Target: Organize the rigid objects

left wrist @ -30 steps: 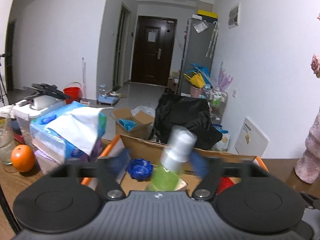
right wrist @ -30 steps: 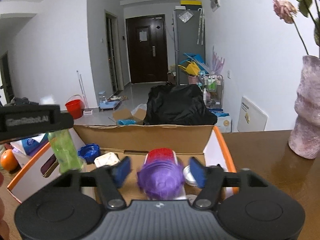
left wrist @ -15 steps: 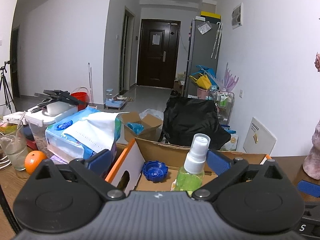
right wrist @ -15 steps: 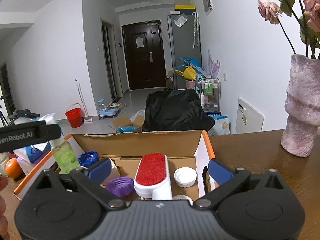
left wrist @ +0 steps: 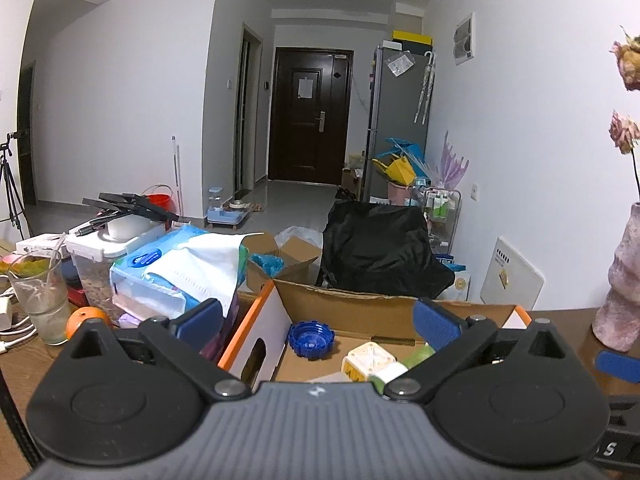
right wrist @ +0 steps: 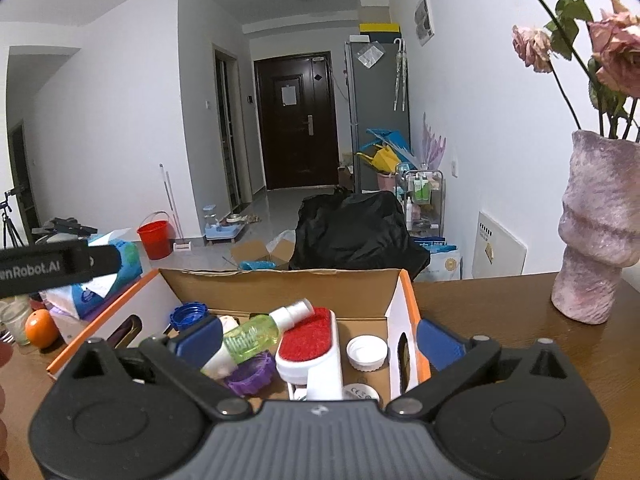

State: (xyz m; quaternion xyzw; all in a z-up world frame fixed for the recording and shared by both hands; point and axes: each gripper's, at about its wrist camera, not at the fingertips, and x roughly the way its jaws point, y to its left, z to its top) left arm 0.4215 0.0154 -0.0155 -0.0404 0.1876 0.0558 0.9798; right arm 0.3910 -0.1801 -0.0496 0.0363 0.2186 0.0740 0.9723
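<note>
Both of your grippers stand spread wide with nothing between the pads. Your left gripper (left wrist: pixel 318 326) hovers at the near left side of the cardboard box (right wrist: pixel 280 286), and your right gripper (right wrist: pixel 318 338) hovers at the near right side of the same box, its right pad outside the box's right wall.

Everything you are sorting lies inside that box. The green spray bottle (right wrist: pixel 252 336) lies tilted on its side in the middle of the box floor, its white nozzle pointing up toward the back wall and resting against the red top of the lint brush (right wrist: pixel 310 354). The brush lies just right of the bottle, its white handle toward you. The purple lid (right wrist: pixel 250 376) sits on the floor under the bottle's base. The white cap (right wrist: pixel 367 353) lies to the right of the brush, close to the box's right wall. The blue lid (right wrist: pixel 188 315) rests in the back left corner, and in your left view a cream and yellow cube (left wrist: pixel 370 362) sits just right of it, nearer you.

Outside the box, an orange (right wrist: pixel 41 328) lies on the table to its left, and a pink vase (right wrist: pixel 596 232) stands well off to its right.
</note>
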